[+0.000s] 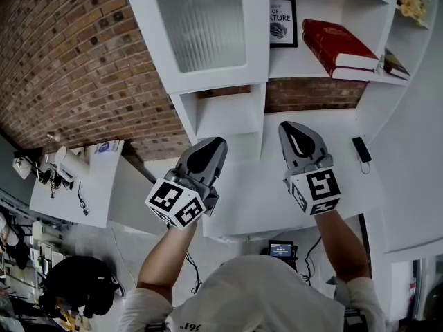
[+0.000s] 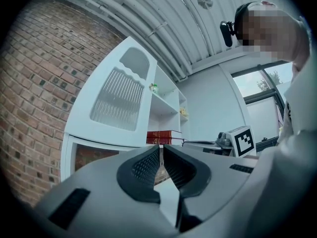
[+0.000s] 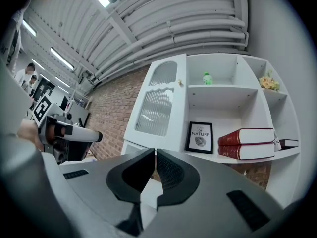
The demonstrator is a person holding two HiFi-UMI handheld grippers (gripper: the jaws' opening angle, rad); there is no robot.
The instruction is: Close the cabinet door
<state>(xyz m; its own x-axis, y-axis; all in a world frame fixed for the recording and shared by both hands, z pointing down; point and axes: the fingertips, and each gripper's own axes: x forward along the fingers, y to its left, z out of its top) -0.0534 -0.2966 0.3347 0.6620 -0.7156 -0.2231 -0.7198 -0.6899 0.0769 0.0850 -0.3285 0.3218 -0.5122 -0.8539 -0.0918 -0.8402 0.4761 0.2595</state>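
cabinet door (image 1: 202,32): top cut off | green shelf item (image 3: 207,78): too small to identify

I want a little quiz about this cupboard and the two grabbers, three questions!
1. True or false: the left gripper and right gripper both have their jaws together, holding nothing.
2. What lies beside the framed picture? A) a teapot B) two red books C) a ball
3. Is either gripper touching the cabinet door?
Key: 1 true; 2 B; 3 no.
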